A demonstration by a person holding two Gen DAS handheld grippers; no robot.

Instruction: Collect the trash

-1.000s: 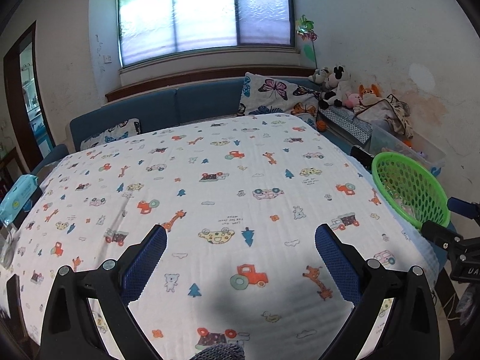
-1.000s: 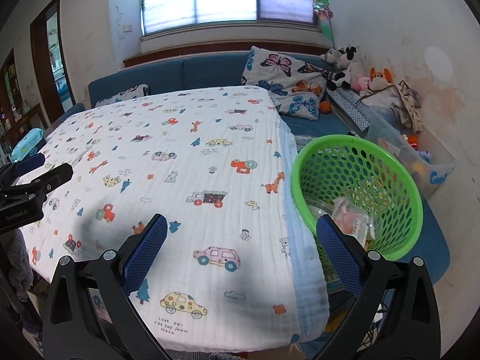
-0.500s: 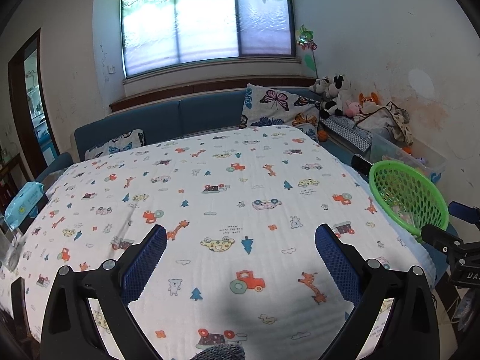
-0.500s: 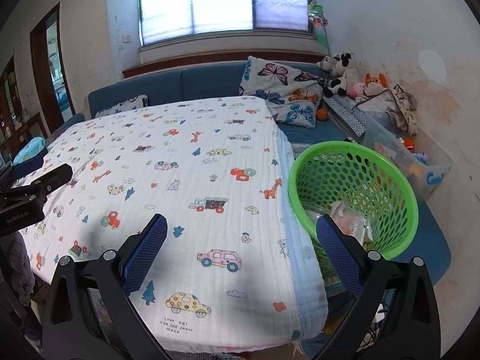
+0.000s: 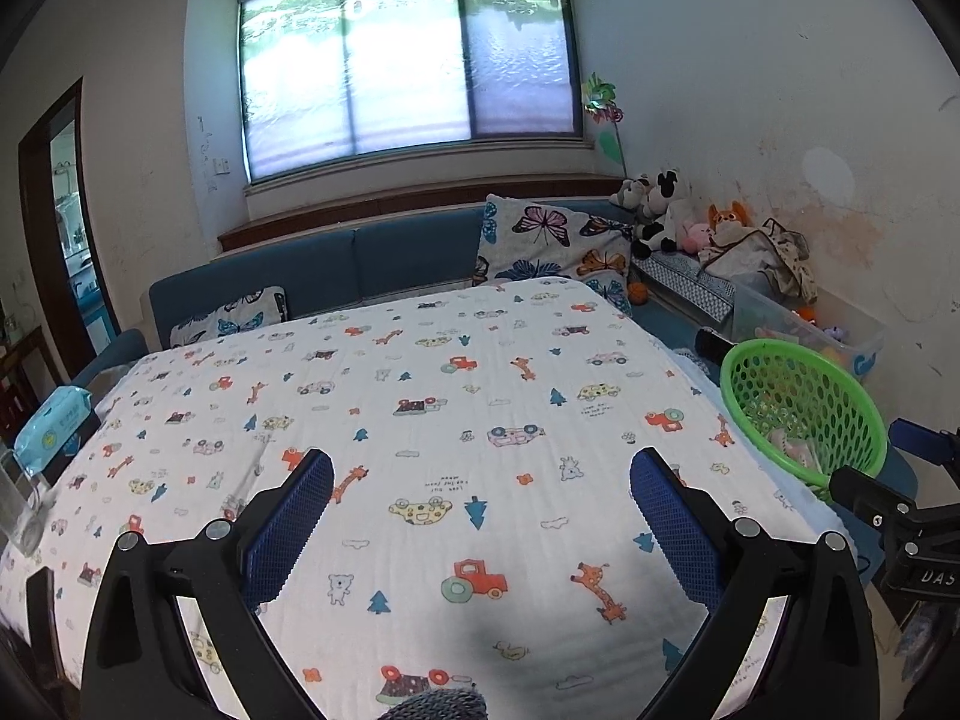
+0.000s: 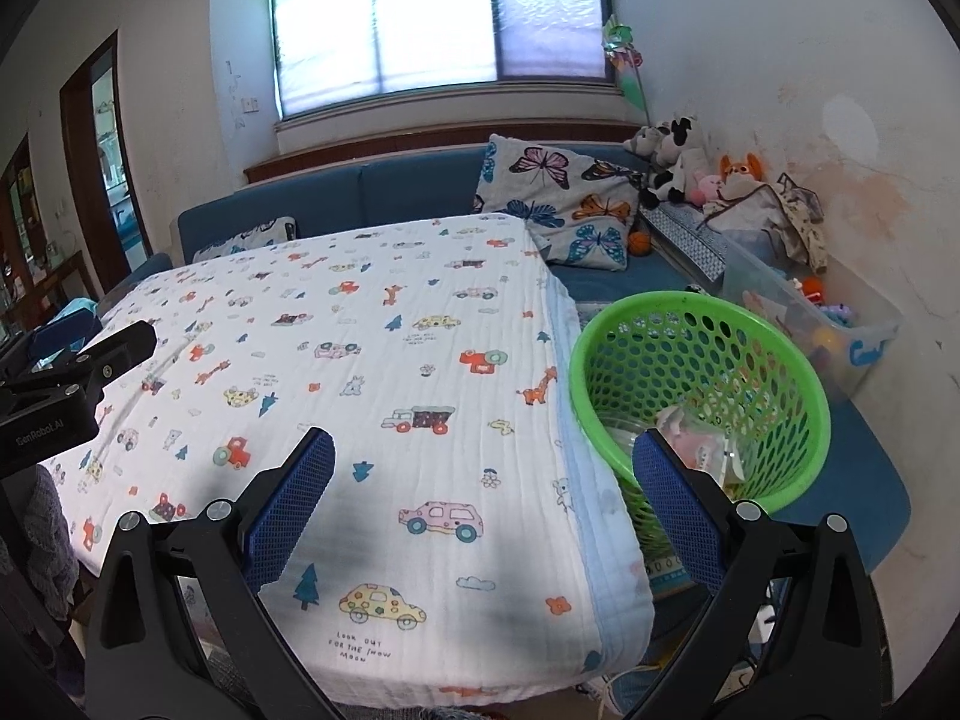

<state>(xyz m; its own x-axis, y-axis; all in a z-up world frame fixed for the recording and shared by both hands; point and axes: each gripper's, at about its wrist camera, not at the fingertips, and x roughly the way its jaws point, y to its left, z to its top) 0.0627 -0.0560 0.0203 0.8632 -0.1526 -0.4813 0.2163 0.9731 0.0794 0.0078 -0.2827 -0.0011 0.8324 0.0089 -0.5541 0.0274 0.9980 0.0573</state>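
A green perforated basket (image 6: 702, 384) stands beside the right edge of the cloth-covered table (image 6: 384, 396), with wrappers and a clear cup (image 6: 696, 444) inside it. The same basket (image 5: 804, 408) sits at the right of the left wrist view. My left gripper (image 5: 480, 504) hangs open above the patterned cloth (image 5: 420, 420), holding nothing. My right gripper (image 6: 483, 489) is open too, over the table's near right corner, its right finger in front of the basket. No loose trash shows on the cloth.
A blue wipes pack (image 5: 54, 426) and a clear glass (image 5: 18, 510) sit at the table's left edge. A blue sofa (image 6: 384, 198) with butterfly pillows (image 6: 558, 204) lies behind. Plush toys (image 6: 678, 162) and a clear storage bin (image 6: 810, 312) line the right wall.
Both grippers have pulled back and risen a little, so more of the room and window shows. Both stay open and empty.
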